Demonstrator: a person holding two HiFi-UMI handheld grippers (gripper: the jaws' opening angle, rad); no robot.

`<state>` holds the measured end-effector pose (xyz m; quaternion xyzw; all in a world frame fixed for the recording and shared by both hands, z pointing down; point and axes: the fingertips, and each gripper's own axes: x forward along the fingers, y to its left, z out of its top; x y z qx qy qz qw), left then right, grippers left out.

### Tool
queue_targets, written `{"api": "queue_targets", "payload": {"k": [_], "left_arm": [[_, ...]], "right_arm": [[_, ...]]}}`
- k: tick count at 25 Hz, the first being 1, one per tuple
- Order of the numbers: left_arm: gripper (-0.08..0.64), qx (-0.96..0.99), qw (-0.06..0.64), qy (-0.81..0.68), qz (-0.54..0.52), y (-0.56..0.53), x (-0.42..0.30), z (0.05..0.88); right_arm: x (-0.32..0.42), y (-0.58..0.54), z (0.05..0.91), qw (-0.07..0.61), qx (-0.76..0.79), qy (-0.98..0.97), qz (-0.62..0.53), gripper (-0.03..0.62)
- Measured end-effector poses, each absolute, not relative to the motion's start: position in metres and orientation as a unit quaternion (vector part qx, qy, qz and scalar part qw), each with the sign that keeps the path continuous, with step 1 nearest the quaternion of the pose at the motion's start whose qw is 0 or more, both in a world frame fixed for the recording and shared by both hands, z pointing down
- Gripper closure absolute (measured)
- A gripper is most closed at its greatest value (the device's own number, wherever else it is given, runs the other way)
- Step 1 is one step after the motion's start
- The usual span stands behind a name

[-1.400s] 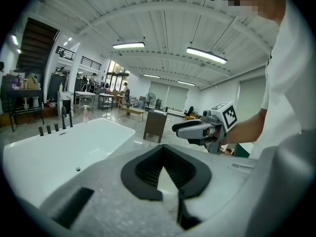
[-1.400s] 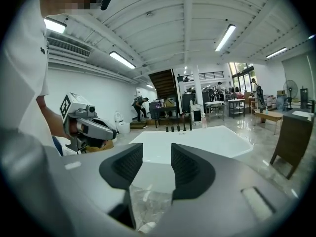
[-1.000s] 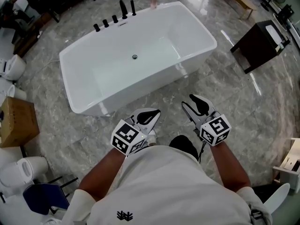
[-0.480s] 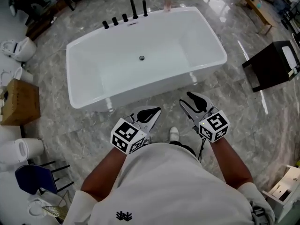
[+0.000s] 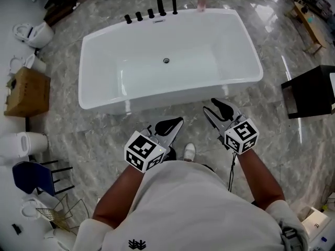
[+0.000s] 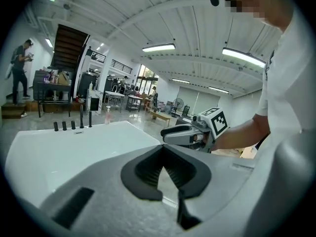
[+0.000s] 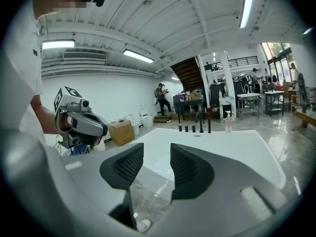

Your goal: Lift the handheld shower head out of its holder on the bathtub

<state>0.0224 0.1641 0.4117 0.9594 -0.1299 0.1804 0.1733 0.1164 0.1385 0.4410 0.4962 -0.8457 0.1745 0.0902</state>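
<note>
- The shower head (image 5: 174, 4) stands upright in its holder on the tub's (image 5: 157, 104) far rim, well beyond both grippers' fingers.
- The right gripper (image 5: 219, 106) has its fingers spread and empty, probably ready to grasp.
- The left gripper (image 5: 175, 122) has its fingers pressed together on nothing and seems idle.

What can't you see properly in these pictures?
Black fittings on the bathtub rim: head view, too small to tell which one lifts out.
Pink bottle: head view, too small to read its label.
Dark cabinet: head view, cut off by the right edge.
Person's face: both gripper views, covered by a blurred patch.
</note>
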Motion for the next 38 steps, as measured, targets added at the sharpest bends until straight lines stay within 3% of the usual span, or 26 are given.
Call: {"api": "queue_targets", "payload": {"k": [20, 38], "left_arm": [[0.554, 0.959, 0.195, -0.151, 0.138, 0.027, 0.009, 0.4], [0.554, 0.919, 0.231, -0.295, 0.125, -0.144, 0.125, 0.413]], "right_arm": [[0.102, -0.032, 0.437, 0.133, 0.464, -0.863, 0.146, 0.411], [0.23, -0.284, 0.49, 0.173, 0.367, -0.904, 0.138, 0.413]]}}
